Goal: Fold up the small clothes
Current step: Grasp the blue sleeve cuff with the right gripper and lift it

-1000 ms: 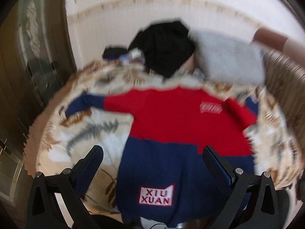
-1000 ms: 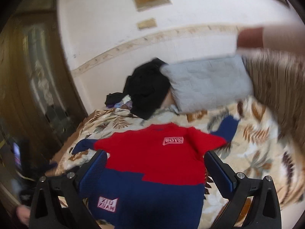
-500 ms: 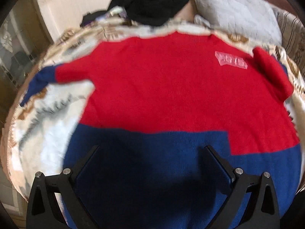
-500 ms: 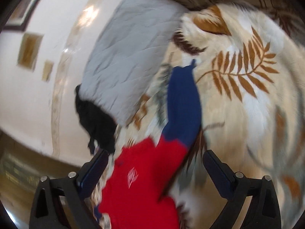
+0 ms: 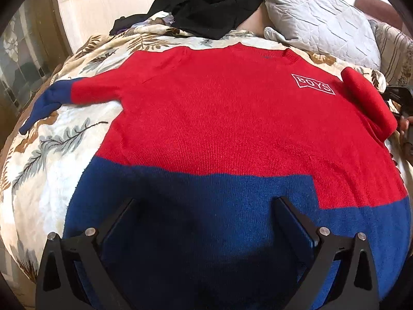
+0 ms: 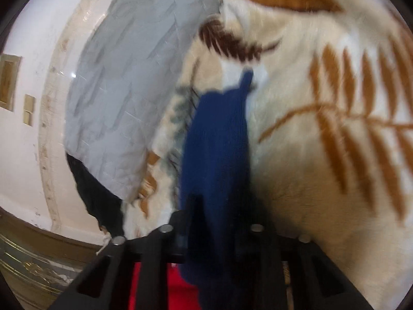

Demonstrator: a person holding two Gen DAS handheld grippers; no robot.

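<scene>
A red and navy child's sweater [image 5: 222, 118] with a white "BOYS" patch lies flat on a leaf-print blanket [image 5: 51, 149]. Its left sleeve [image 5: 49, 100] stretches out to the left. Its right sleeve [image 5: 369, 100] is bunched up at the right. My left gripper [image 5: 206, 222] is open, low over the navy lower part of the sweater. In the right wrist view my right gripper [image 6: 219, 222] is shut on the navy cuff end of the right sleeve [image 6: 216, 142], which lies ahead on the blanket [image 6: 322, 168]. The right gripper's body shows at the right edge of the left wrist view [image 5: 402, 98].
A grey quilted pillow [image 5: 317, 18] and a pile of black clothes [image 5: 211, 0] lie at the head of the bed against a pale wall. The pillow [image 6: 124, 90] and the black clothes [image 6: 98, 196] also show in the right wrist view. A striped cushion [image 5: 395, 44] is at far right.
My left gripper has dropped close over the sweater's navy part. My right gripper has swung to the right sleeve and closed on its navy cuff end.
</scene>
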